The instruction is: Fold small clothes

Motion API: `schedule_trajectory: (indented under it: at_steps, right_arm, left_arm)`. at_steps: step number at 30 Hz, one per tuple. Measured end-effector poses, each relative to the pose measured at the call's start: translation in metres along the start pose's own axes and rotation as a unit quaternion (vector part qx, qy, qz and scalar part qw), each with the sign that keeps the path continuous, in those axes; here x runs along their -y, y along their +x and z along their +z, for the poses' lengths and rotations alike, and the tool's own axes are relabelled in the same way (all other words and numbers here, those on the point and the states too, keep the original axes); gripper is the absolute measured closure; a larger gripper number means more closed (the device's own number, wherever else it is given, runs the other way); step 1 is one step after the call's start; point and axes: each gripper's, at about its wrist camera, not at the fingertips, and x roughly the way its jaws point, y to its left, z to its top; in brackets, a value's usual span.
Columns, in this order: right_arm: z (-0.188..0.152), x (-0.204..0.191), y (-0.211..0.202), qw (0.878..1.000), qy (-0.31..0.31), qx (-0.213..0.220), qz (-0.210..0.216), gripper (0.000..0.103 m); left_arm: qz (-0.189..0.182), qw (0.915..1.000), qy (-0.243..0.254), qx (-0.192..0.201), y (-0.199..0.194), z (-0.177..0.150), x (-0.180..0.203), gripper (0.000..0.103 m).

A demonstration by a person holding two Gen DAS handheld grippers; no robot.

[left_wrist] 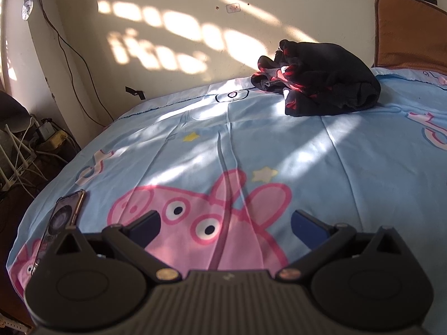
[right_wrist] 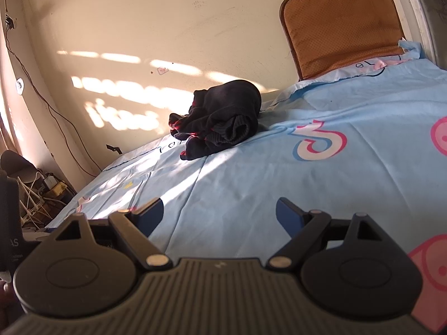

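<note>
clothes (left_wrist: 321, 83) bunched at 1 o'clock on bed (left_wrist: 349, 167) | both hand-held grippers (left_wrist: 225, 224) (right_wrist: 219, 213) spread wide, empty | grab edges, not bulk

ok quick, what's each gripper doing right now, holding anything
Left gripper: open, holding nothing, above the bedsheet.
Right gripper: open, holding nothing; the dark clothes lie apart from it.
</note>
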Motion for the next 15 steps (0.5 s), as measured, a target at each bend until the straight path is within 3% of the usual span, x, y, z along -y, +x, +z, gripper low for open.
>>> schedule_trajectory:
  at_steps: [15]
  right_arm:
    - [-0.0011,0.0023,-0.0003,1.000,0.007,-0.002,0.000,0.013]
  left_arm:
    - [0.001,1.0000,0.003,-0.003,0.0025,-0.0015,0.0018,0.000]
